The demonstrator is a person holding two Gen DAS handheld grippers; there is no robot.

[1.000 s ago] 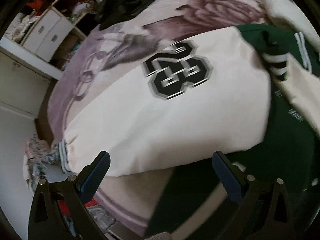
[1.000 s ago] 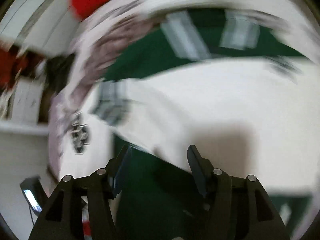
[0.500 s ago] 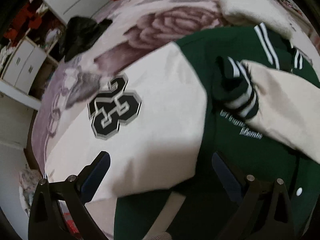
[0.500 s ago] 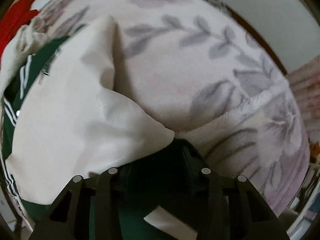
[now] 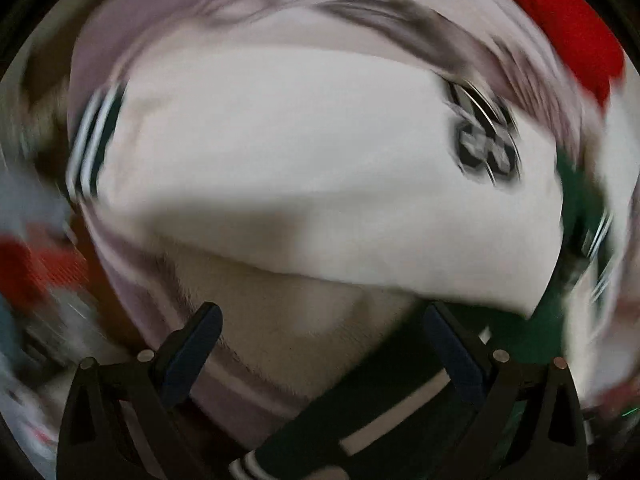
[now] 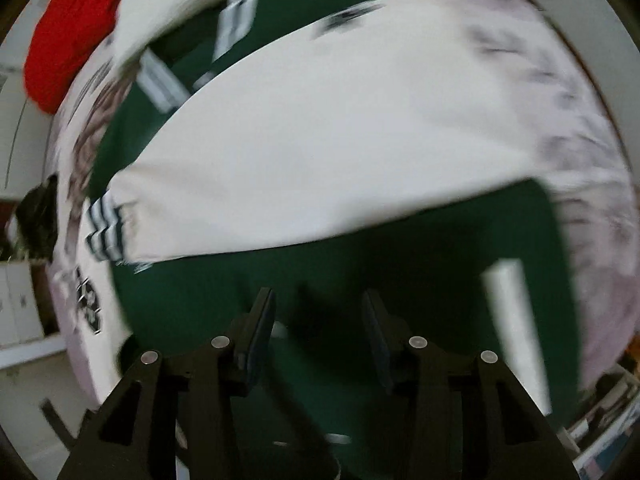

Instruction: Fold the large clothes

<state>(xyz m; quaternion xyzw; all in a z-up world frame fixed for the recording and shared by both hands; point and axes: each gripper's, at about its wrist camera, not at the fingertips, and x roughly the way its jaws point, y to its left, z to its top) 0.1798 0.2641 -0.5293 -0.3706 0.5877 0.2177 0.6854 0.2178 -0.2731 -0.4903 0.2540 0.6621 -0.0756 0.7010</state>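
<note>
A floral bed (image 6: 580, 128) carries the green jacket (image 6: 320, 280), sleeves crossed inward for folding; left hand-held gripper (image 5: 320, 348) and right hand-held gripper (image 6: 318, 324) are held apart, empty.

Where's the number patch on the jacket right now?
Left wrist view: number patch sits upper right on the cream sleeve, near the red cloth. Right wrist view shows it far left.
</note>
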